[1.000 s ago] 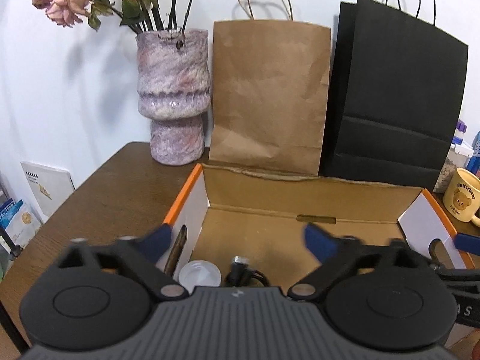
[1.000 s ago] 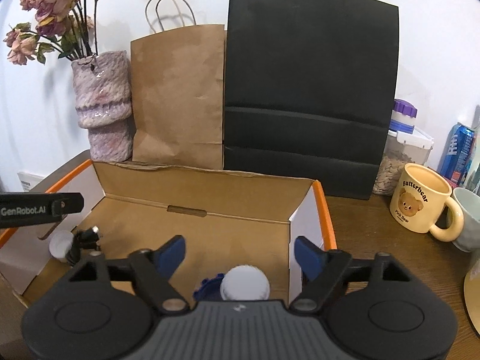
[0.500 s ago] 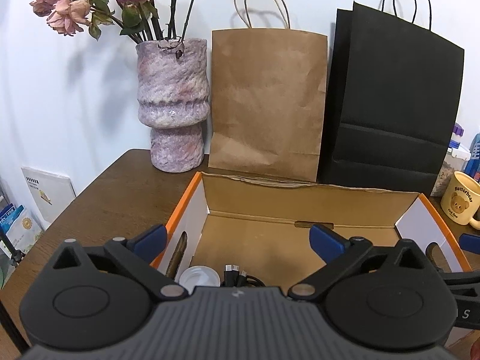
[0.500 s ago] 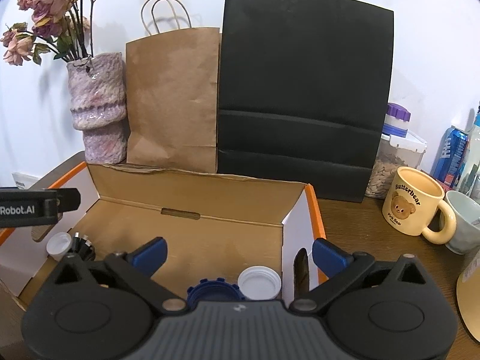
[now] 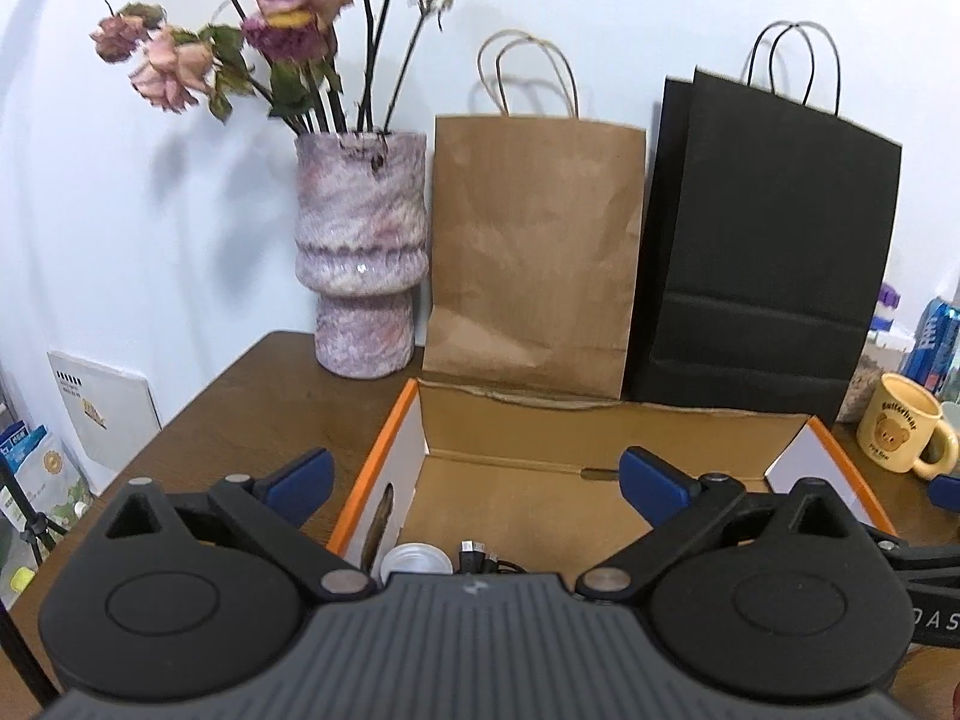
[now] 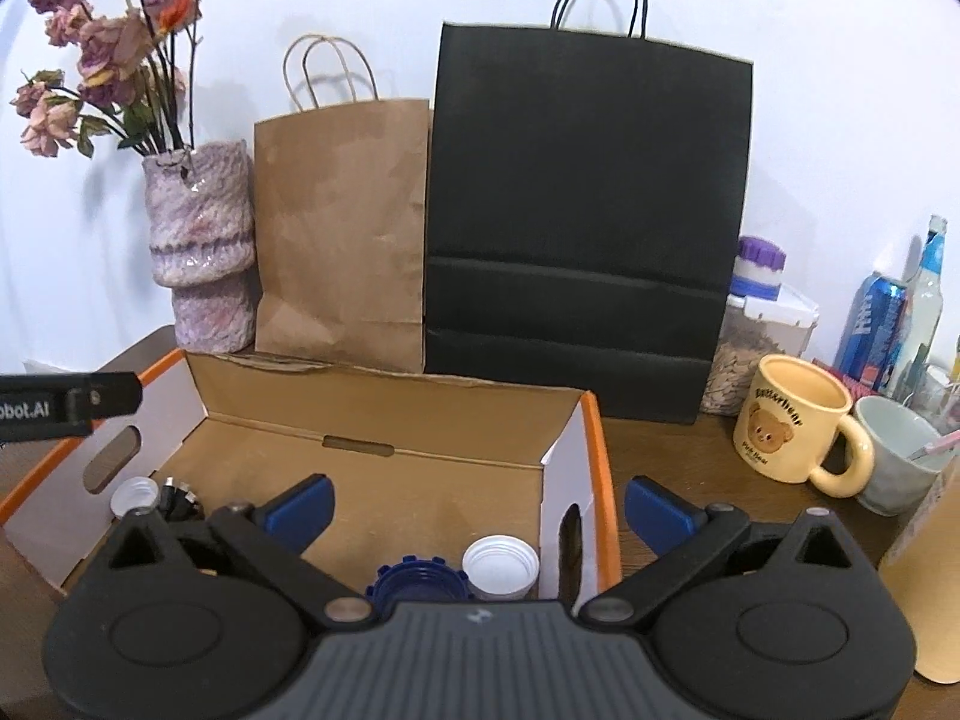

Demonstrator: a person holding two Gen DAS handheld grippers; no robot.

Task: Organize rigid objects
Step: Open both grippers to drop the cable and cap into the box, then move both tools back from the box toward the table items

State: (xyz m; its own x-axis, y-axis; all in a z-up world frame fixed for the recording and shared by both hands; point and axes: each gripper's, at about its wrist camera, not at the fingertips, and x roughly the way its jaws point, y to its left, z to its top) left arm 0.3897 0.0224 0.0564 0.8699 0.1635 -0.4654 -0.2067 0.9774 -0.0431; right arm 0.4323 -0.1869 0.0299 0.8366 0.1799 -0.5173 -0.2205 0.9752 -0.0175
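Observation:
An open cardboard box [image 5: 600,420] with orange edges sits on the brown table; it also shows in the right wrist view [image 6: 384,390]. Inside lie a white cap [image 6: 501,564], a blue ridged cap [image 6: 420,582], another white cap [image 6: 133,492] and a black cable [image 6: 177,498]. The left wrist view shows a white cap [image 5: 417,558] and cable plugs [image 5: 474,552] at the box's near left. My left gripper [image 5: 474,480] is open and empty above the box's near edge. My right gripper [image 6: 477,504] is open and empty above the box's right end.
A purple vase [image 5: 360,252] with dried flowers, a brown paper bag [image 5: 534,252] and a black paper bag [image 5: 762,258] stand behind the box. A yellow bear mug [image 6: 792,426], a grey cup [image 6: 894,456], a jar and drink cans stand at the right.
Both grippers have risen and pulled back from the box, staying open. The right gripper's view now shows the white and blue caps lying free on the box floor.

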